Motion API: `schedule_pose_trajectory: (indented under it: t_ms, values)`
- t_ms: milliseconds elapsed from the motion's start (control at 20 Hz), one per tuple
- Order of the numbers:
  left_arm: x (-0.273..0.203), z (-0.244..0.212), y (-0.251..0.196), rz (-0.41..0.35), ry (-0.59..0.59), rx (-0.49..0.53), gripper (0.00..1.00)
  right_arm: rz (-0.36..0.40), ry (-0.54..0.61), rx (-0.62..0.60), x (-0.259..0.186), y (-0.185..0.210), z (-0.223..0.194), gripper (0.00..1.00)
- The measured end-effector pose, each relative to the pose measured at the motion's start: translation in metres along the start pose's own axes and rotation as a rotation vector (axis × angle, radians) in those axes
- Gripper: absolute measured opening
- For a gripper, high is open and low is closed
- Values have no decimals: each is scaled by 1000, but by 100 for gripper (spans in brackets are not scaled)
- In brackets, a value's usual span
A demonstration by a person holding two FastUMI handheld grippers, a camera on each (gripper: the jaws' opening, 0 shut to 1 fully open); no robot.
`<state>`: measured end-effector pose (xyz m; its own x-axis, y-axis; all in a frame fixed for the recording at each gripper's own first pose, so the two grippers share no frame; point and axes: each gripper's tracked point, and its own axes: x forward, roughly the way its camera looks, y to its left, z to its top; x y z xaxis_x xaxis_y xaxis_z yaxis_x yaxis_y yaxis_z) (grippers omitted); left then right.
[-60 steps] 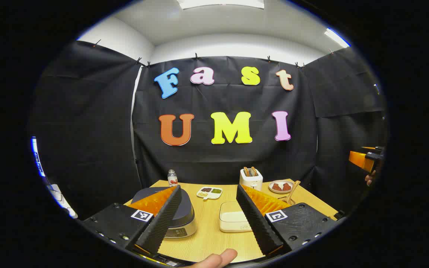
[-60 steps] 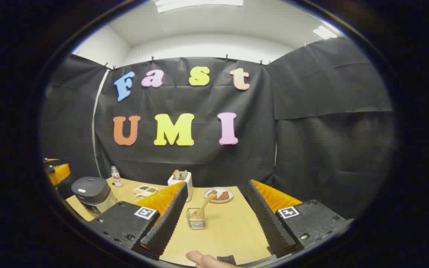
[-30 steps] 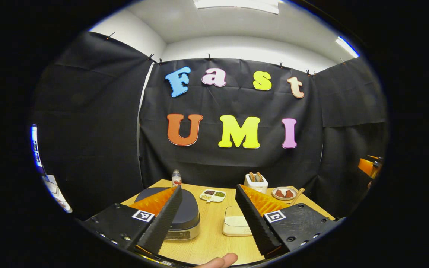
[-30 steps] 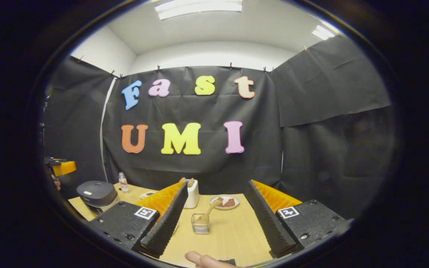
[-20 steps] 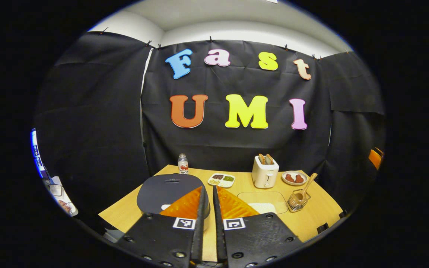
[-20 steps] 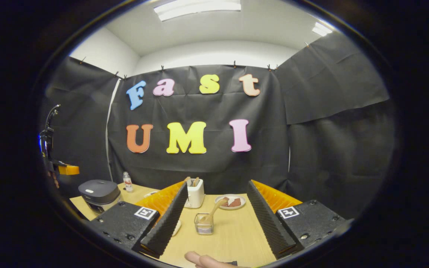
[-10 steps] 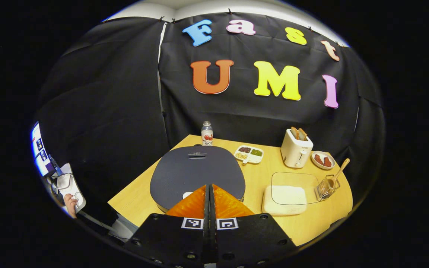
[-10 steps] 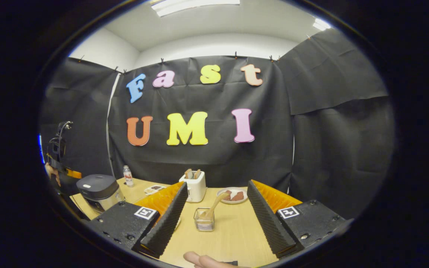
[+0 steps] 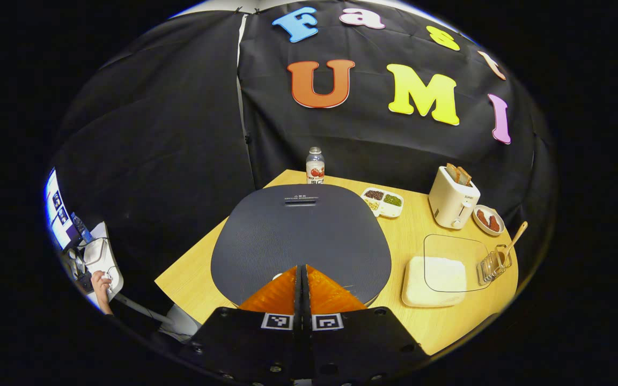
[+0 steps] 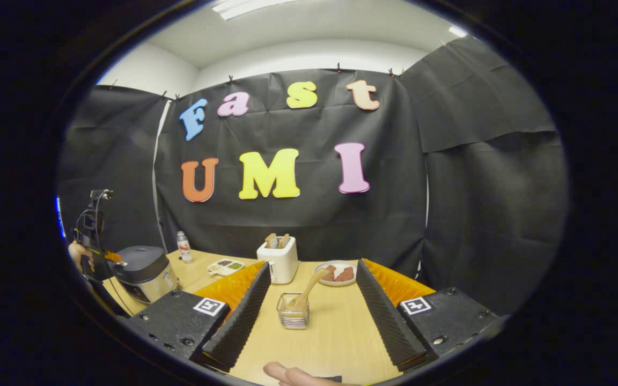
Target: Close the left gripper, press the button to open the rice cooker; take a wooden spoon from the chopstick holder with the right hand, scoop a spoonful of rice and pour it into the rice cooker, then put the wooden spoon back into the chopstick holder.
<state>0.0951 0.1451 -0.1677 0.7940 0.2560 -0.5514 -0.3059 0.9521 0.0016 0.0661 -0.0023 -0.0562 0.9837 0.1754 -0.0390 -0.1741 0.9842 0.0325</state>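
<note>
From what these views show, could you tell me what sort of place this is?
Probably a staged recording booth set up as a kitchen: a black cloth wall surrounds a wooden table holding a rice cooker and toaster.

Left gripper (image 9: 302,268): two wedge-shaped fingers on black housings w/ matte, grainy finish; each housing carries a small square black-and-white marker and round screws along lower edge. Right gripper (image 10: 309,300): same build — ribbed, sawtooth-textured inner finger faces, one square marker per housing, screws near edges. Left gripper seen far off in right gripper view — dark body, cable looping above.
</note>
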Motion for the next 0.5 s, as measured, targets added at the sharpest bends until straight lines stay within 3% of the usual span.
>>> schedule_pose_trajectory:
  t_ms: [500]
  values:
    - [3,-8,0,30,1,3,0,13,17,15,-1,-3,-14,100]
